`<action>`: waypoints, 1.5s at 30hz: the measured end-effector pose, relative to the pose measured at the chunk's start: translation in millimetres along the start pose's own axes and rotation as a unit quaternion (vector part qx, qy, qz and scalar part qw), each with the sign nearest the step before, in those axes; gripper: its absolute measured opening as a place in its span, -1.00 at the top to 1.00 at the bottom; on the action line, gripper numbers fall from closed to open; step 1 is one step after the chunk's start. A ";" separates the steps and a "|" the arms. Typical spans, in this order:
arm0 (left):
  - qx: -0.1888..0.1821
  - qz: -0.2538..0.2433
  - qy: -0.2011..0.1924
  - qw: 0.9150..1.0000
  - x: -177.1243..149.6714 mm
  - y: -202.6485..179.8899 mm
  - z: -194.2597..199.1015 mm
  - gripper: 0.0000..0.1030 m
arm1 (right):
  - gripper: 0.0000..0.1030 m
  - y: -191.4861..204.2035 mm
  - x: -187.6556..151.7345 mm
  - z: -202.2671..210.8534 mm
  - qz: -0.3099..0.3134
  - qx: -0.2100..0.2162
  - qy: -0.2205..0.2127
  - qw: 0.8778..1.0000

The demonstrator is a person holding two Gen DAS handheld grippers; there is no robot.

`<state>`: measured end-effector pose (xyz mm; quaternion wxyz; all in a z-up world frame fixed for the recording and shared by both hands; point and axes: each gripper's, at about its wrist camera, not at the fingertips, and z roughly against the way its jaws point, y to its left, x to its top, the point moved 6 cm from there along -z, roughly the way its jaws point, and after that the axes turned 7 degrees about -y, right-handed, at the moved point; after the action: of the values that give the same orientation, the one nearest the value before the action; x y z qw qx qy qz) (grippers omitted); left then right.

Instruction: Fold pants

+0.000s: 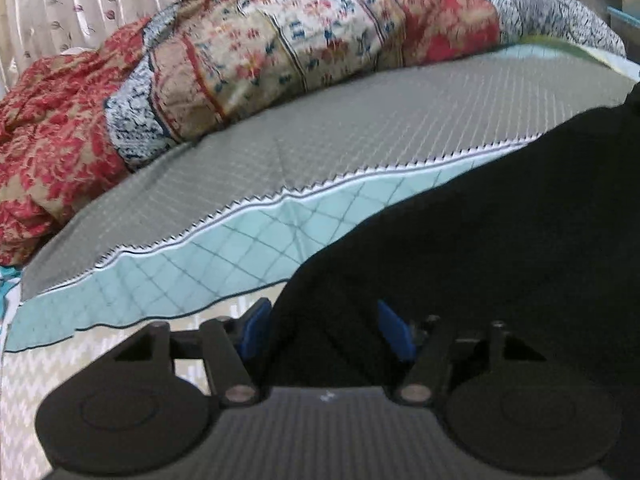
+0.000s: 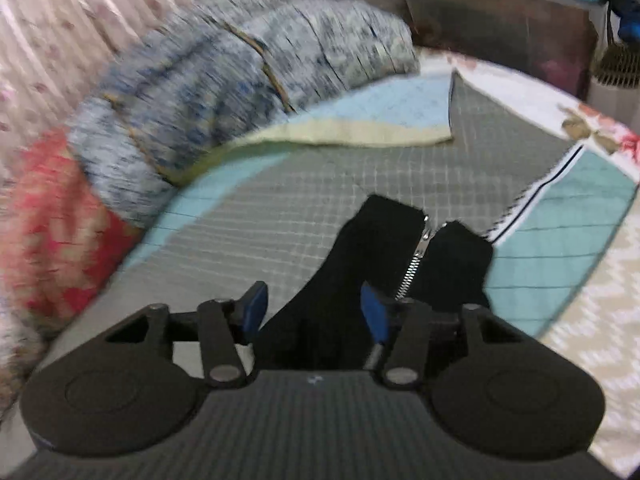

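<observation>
A: Nearest item, left view: left tongs [image 1: 320,330], blue pads [image 1: 394,330] set wide apart, black pants [image 1: 480,240] filling the gap between them. Whether the pads touch the cloth cannot be told.

B: Same entry for the right view?

A: Right tongs [image 2: 314,312], blue pads [image 2: 372,312] wide apart too, with the waist end of the pants [image 2: 372,264] between them. The zipper [image 2: 416,260] is open and points away from the camera.

B: Location of the pants?

A: Lying on the bed, over a grey checked bedsheet [image 1: 260,172] with a teal border [image 1: 200,272].

B: Other items?

A: One rumpled red and blue patterned quilt [image 1: 248,64] along the far side, and a floral curtain [image 1: 80,0] behind it. The right view is blurred.
</observation>
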<state>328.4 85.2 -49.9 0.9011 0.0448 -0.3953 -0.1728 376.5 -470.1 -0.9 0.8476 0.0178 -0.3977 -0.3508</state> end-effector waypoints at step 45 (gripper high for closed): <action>-0.063 0.106 -0.081 0.989 -187.5 -65.2 342.4 -0.02 | 0.24 -361.3 -185.3 308.2 -0.275 -0.064 -0.116 0.952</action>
<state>-56.6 108.3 39.3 0.8802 -0.0684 -0.4579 -0.1042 -125.9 -552.8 -24.7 0.6659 0.0313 -0.4499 -0.5943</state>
